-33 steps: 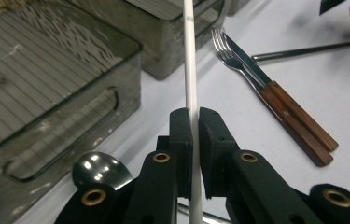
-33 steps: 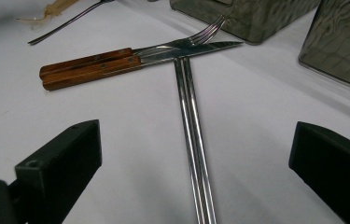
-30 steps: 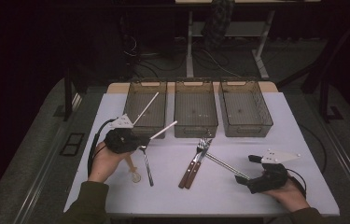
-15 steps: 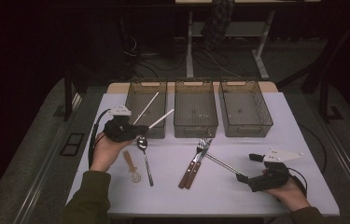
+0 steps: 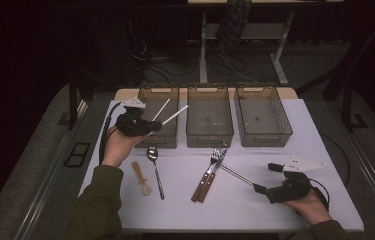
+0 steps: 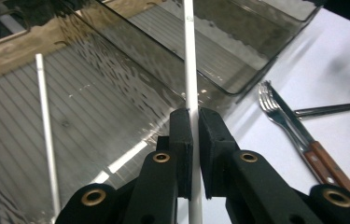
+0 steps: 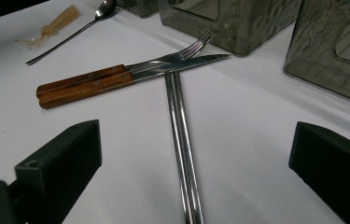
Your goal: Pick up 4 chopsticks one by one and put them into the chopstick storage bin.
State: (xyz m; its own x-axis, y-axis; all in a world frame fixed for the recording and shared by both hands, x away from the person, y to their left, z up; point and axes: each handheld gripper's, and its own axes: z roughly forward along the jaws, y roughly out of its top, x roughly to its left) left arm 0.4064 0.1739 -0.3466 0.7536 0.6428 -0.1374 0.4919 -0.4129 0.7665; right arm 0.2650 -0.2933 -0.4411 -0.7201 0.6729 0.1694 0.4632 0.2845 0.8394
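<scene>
The left gripper point(image 5: 151, 126) hovers at the near rim of the left bin point(image 5: 147, 95), which stands at about 11 o'clock on the white table point(image 5: 255, 200). Its 2 jaws are clamped on a white chopstick point(image 5: 176, 114) that slants up toward 2 o'clock from the jaws, over the bin's right wall. In the left gripper view the chopstick point(image 6: 190, 70) runs straight up toward 12 o'clock between the pressed pads. A second white chopstick point(image 5: 161, 109) leans inside the same bin. The right gripper point(image 5: 264, 178) rests near 4 o'clock on the table, its jaws spread wide and holding nothing; a pair of metal chopsticks point(image 7: 178, 126) lies between them, pointing toward a wooden-handled fork point(image 7: 116, 71) and knife point(image 7: 116, 83) at the centre. A spoon point(image 5: 155, 167) and a small wooden piece point(image 5: 140, 177) lie near 8 o'clock.
</scene>
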